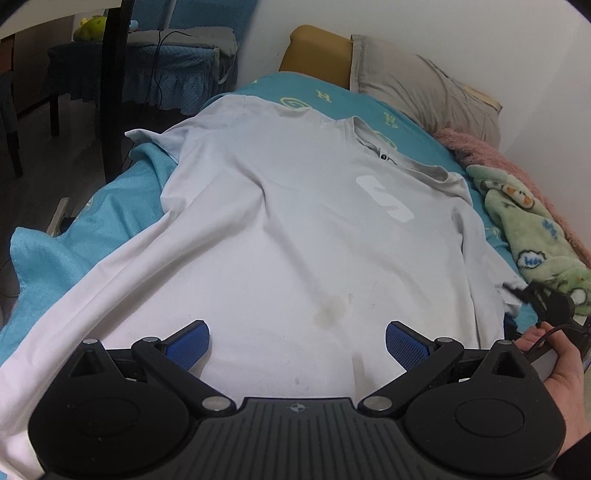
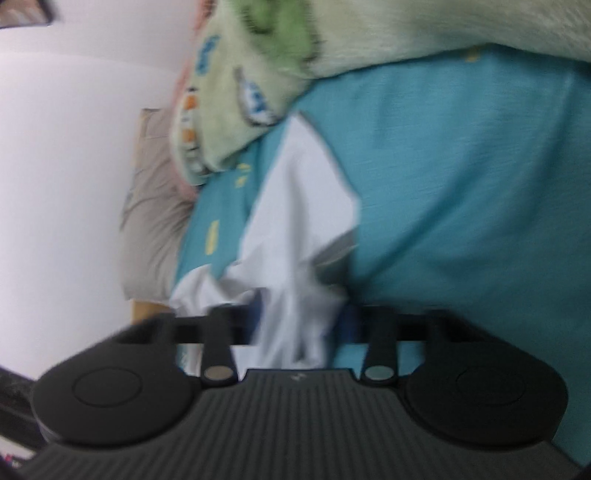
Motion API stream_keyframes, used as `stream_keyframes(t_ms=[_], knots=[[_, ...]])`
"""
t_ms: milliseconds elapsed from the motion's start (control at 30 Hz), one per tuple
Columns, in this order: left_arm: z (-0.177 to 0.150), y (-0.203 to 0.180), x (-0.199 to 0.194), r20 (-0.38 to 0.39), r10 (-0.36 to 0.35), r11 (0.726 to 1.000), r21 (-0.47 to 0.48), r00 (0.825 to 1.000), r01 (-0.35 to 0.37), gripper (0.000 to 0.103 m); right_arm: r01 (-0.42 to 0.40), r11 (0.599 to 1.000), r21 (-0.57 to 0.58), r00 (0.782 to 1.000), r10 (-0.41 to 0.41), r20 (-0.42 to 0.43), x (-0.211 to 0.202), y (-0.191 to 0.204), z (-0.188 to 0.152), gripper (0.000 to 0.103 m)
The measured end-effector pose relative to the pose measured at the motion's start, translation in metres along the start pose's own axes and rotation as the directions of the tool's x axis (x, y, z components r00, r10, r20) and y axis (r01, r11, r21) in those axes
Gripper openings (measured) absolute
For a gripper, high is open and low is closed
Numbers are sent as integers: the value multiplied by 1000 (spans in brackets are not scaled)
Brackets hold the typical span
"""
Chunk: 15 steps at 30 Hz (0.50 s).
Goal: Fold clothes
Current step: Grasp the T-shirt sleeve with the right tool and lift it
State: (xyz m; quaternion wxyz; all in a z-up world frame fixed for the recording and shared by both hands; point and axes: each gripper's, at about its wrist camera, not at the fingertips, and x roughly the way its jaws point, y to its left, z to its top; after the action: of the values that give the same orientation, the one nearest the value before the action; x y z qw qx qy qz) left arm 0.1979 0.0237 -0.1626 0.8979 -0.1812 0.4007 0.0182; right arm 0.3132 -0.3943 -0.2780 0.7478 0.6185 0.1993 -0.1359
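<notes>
- Pale grey-white cotton: one T-shirt [image 1: 295, 221] is lying spread out, front up, on the bed, with a white "S" print [image 1: 384, 195] on its chest just below the collar [image 1: 399, 155] and a faint brownish stain [image 1: 330, 312] low on the body.
- One sleeve is hanging off the bed's edge on the side away from the wall; the opposite sleeve [image 2: 299, 221] is showing in the right wrist view, bunched and blurred.
- The left gripper [image 1: 297, 345] is hovering just over the T-shirt's hem, its two blue pads [image 1: 188, 345] standing wide apart with nothing between them.
- The right gripper [image 2: 295, 332] is pinching white T-shirt fabric between its fingers; the picture is blurred by motion, but the cloth is clearly running into the narrow gap.
- A bare hand [image 1: 554, 365] is showing just beside the T-shirt's far sleeve, holding that right gripper's handle.
- The T-shirt is covering a teal bedsheet [image 1: 85, 229] with pale yellow letters.
- Beyond the collar one grey-beige pillow [image 1: 417, 85] is leaning against a tan headboard [image 1: 317, 51].
- Between the T-shirt and the white wall [image 1: 480, 33], one green cartoon-print blanket [image 1: 532, 229] is lying next to one pink fleece [image 1: 491, 155].
- Well apart from the T-shirt, past the bed's open side, one dark post [image 1: 114, 85] is standing, with one blue-covered seat [image 1: 140, 70] behind it.
</notes>
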Motion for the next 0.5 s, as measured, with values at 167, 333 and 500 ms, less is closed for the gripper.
stream_keyframes(t_ms=[167, 333, 500], knots=[[-1, -2, 4, -5, 10, 1000, 4, 1000, -10, 103, -12, 1000, -27, 999, 13, 44, -10, -4, 17, 7], [-1, -1, 2, -13, 3, 1000, -11, 1000, -3, 103, -17, 998, -52, 987, 25, 157, -35, -1, 44, 7], [-2, -2, 0, -13, -1, 1000, -12, 1000, 1, 103, -2, 999, -42, 995, 6, 101, -33, -8, 39, 10]])
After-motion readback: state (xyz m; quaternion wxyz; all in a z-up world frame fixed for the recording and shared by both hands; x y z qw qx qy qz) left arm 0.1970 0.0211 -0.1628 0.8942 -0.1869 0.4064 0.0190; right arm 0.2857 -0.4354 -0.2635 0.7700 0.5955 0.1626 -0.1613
